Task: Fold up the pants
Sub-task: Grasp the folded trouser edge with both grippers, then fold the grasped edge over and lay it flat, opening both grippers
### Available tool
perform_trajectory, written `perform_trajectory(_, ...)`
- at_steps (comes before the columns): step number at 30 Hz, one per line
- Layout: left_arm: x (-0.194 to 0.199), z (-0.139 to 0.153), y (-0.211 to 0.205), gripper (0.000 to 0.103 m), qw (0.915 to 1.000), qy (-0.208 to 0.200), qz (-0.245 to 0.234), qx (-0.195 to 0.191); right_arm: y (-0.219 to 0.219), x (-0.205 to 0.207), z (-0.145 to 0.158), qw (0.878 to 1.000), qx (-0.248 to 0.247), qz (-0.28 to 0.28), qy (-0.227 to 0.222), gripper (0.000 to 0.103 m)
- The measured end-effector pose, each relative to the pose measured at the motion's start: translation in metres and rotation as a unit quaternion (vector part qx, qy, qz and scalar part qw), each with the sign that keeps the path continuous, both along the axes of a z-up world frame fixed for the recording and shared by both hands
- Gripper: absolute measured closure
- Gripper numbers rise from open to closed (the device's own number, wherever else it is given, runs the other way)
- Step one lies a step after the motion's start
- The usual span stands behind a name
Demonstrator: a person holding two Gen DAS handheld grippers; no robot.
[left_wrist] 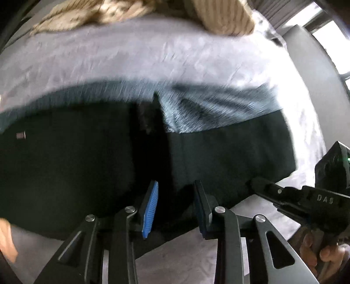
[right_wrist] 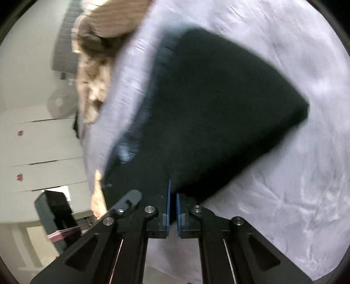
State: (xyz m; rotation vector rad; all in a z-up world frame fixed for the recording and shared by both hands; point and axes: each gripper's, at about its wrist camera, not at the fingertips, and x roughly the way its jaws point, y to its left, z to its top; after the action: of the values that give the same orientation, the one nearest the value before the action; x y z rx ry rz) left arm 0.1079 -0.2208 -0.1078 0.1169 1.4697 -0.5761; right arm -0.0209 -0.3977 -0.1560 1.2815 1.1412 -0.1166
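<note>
Mid-fold: pants [right_wrist: 207, 113] lie dark on the bed [right_wrist: 284, 196], near edge pinched in the clenched right claw [right_wrist: 172, 209], left claw [left_wrist: 175, 207] released over the cloth; next, likely carry the edge far.

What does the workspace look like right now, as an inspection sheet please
Surface: bed with a wrinkled pale lilac sheet.
Job's things: dark pants lying on the sheet, pale inner waistband showing.
Clutter: beige knit blanket bunched at the far edge.
Grippers: left tool open over the near edge of the pants; right tool shut on the pants edge.
Cables: nothing seen.
Surroundings: white drawers beside the bed, bright window; both views blurred.
</note>
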Motion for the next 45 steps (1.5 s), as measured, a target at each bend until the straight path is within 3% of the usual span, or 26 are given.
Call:
perform_trajectory(1,-0.001,-0.008,0.001,0.052,0.9999,0.000,0.007,0.015,0.001,-0.003,-0.010,1.000,0.003,-0.005,0.006,0.099)
perform_trajectory(4,-0.002,-0.009,0.001,0.047,0.9997,-0.012,0.011,0.018,0.000,-0.004,-0.014,1.000,0.000,0.002,0.004,0.099)
perform_trajectory(5,-0.002,-0.005,-0.001,0.038,0.9995,-0.020,0.008,0.023,0.000,-0.002,-0.011,1.000,-0.004,0.016,0.002,0.098)
perform_trajectory(7,0.000,0.007,0.001,0.032,0.9985,-0.044,0.008,0.031,0.000,0.005,0.000,0.998,-0.011,0.058,0.001,0.092)
perform_trajectory(9,0.005,0.024,0.002,0.032,0.9975,-0.066,0.011,0.024,-0.001,0.012,0.019,0.994,-0.015,0.109,-0.002,0.082)
perform_trajectory(11,0.011,0.038,-0.001,0.032,0.9963,-0.083,0.015,0.018,-0.008,0.015,0.039,0.991,-0.039,0.126,-0.026,0.080)
perform_trajectory(15,0.028,0.050,-0.028,0.032,0.9939,-0.108,0.014,0.020,-0.054,0.036,0.075,0.986,-0.116,0.095,-0.070,0.080)
perform_trajectory(19,0.042,0.030,-0.077,0.032,0.9934,-0.111,0.008,0.027,-0.101,0.074,0.058,0.990,-0.122,0.044,-0.051,0.082)
perform_trajectory(23,0.053,-0.007,-0.082,0.032,0.9918,-0.090,0.029,0.086,-0.111,0.103,0.020,0.991,-0.122,0.054,-0.011,0.086)
perform_trajectory(24,0.054,-0.017,-0.076,0.032,0.9914,-0.076,0.039,0.098,-0.108,0.105,0.006,0.992,-0.112,0.059,0.000,0.087)
perform_trajectory(26,0.055,-0.028,-0.058,0.031,0.9943,-0.048,0.061,0.073,-0.103,0.101,-0.003,0.990,-0.123,0.064,0.001,0.089)
perform_trajectory(30,0.046,-0.022,-0.051,0.031,0.9947,-0.058,0.036,0.076,-0.085,0.100,0.004,0.984,-0.153,0.086,-0.011,0.088)
perform_trajectory(34,0.034,-0.010,-0.045,0.031,0.9931,-0.069,0.018,0.093,-0.075,0.096,0.019,0.984,-0.138,0.117,-0.009,0.085)
perform_trajectory(37,0.027,0.002,-0.038,0.031,0.9919,-0.077,0.008,0.101,-0.058,0.084,0.026,0.982,-0.137,0.133,0.002,0.075)
perform_trajectory(39,0.021,0.008,-0.030,0.031,0.9919,-0.076,0.003,0.102,-0.047,0.072,0.031,0.981,-0.137,0.136,0.003,0.060)
perform_trajectory(45,0.001,0.022,0.000,0.031,0.9924,-0.069,0.007,0.102,-0.013,0.053,0.047,0.980,-0.135,0.147,0.012,0.057)
